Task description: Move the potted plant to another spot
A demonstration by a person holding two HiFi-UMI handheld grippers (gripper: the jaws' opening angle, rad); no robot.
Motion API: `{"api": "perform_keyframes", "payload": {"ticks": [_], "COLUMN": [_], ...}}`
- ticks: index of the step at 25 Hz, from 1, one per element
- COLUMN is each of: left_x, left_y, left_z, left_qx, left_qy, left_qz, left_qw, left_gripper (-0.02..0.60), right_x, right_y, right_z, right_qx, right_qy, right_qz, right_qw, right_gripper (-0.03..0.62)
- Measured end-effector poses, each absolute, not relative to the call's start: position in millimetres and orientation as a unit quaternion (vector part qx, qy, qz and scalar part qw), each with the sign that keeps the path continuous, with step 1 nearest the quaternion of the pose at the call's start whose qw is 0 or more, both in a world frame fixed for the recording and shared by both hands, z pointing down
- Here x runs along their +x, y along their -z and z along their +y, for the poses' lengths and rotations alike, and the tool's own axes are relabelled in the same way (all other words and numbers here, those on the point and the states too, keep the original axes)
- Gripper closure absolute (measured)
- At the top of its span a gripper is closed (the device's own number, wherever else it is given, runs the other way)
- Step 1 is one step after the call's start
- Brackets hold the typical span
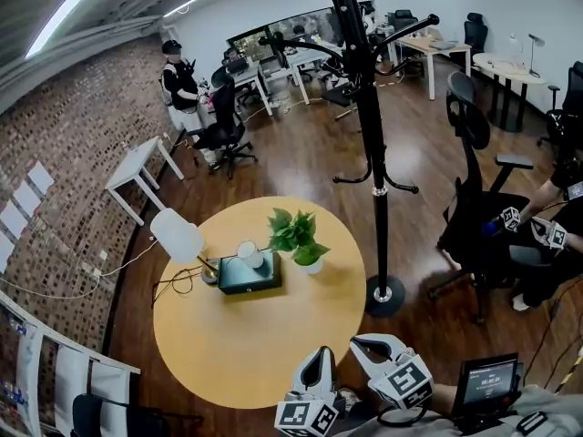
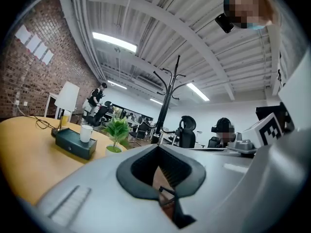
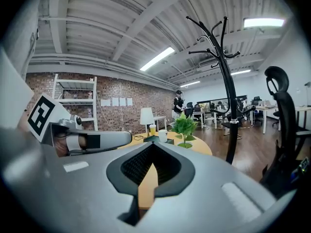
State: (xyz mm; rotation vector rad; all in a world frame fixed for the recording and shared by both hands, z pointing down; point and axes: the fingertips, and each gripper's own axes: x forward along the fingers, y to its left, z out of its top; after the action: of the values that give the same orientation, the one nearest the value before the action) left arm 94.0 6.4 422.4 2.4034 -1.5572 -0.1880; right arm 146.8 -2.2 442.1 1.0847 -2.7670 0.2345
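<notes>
The potted plant (image 1: 296,234) has green leaves and a small white pot, and it stands upright on the round wooden table (image 1: 264,353), right of the centre. Both of my grippers hover at the table's near edge, well short of the plant. The left gripper (image 1: 318,360) is shut with nothing in it. Just to its right, the right gripper (image 1: 368,347) is also shut and empty. In the left gripper view the plant (image 2: 116,130) shows far ahead, left of the shut jaws (image 2: 158,154). In the right gripper view the plant (image 3: 184,125) stands ahead, slightly right of the shut jaws (image 3: 153,152).
A dark green box (image 1: 249,278) with a white cup (image 1: 248,253) on it lies just left of the plant, beside a white-shaded lamp (image 1: 177,235). A black coat rack (image 1: 373,153) stands right of the table. An office chair (image 1: 474,208) and a seated person (image 1: 556,244) are further right.
</notes>
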Motion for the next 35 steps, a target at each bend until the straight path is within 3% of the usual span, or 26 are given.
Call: {"api": "perform_keyframes", "payload": {"ticks": [14,35], "left_x": [16,14], "left_y": [-429,-497], "left_z": [-96,-239], "left_qx": [0.854,0.827], "left_qy": [0.063,0.014], "left_qz": [-0.496,-0.537], "left_qw": [0.143,0.168], "left_gripper": [0.592,0.589], "right_x": [82,85], "right_y": [-449,-516], "right_z": [-105,-252], "right_qx": [0.427,0.398], "right_qy": [-0.073,-0.102], "right_qz": [-0.897,-0.902], "right_qw": [0.091,0.131], "right_gripper": [0.588,0.587]}}
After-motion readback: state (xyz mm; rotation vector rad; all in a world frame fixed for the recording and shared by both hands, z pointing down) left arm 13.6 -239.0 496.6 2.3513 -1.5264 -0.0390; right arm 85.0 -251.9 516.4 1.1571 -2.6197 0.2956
